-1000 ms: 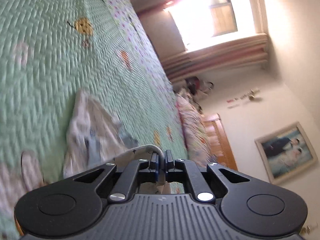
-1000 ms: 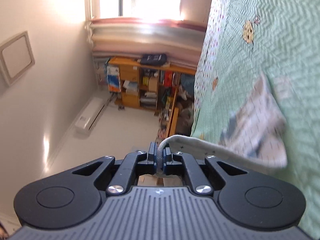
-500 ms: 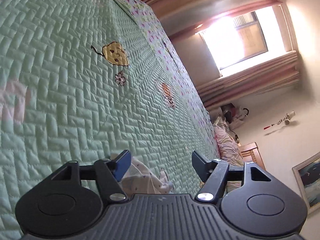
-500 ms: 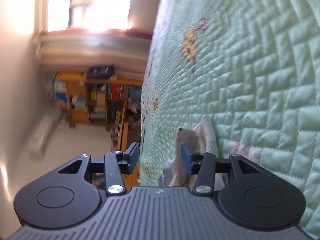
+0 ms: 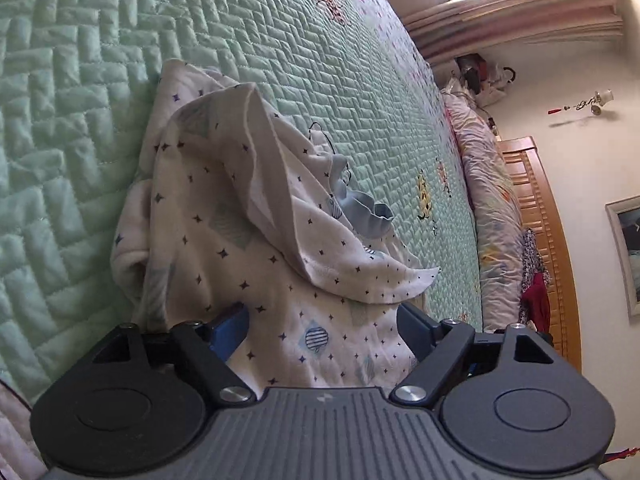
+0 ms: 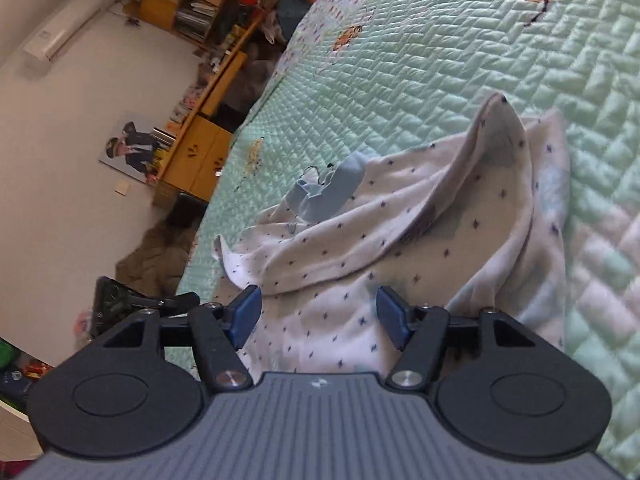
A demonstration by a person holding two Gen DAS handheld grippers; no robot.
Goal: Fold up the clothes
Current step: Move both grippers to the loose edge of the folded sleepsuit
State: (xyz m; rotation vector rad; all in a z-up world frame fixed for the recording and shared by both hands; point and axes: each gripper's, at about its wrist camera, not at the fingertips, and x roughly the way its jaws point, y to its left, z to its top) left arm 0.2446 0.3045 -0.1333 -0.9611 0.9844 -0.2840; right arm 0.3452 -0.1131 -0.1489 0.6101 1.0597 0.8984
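A rumpled white garment lies on the green quilted bedspread, both grippers' fingers spreading, unpinched.

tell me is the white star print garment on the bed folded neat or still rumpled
Rumpled. The white garment lies bunched on the green quilt, one flap standing up in a peak, its blue trim crumpled, edges uneven.

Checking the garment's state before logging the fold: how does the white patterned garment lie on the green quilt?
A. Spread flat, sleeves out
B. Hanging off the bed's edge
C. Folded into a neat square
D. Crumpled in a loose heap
D: the white garment lies bunched with raised folds on the green quilt, neither flat nor squared.
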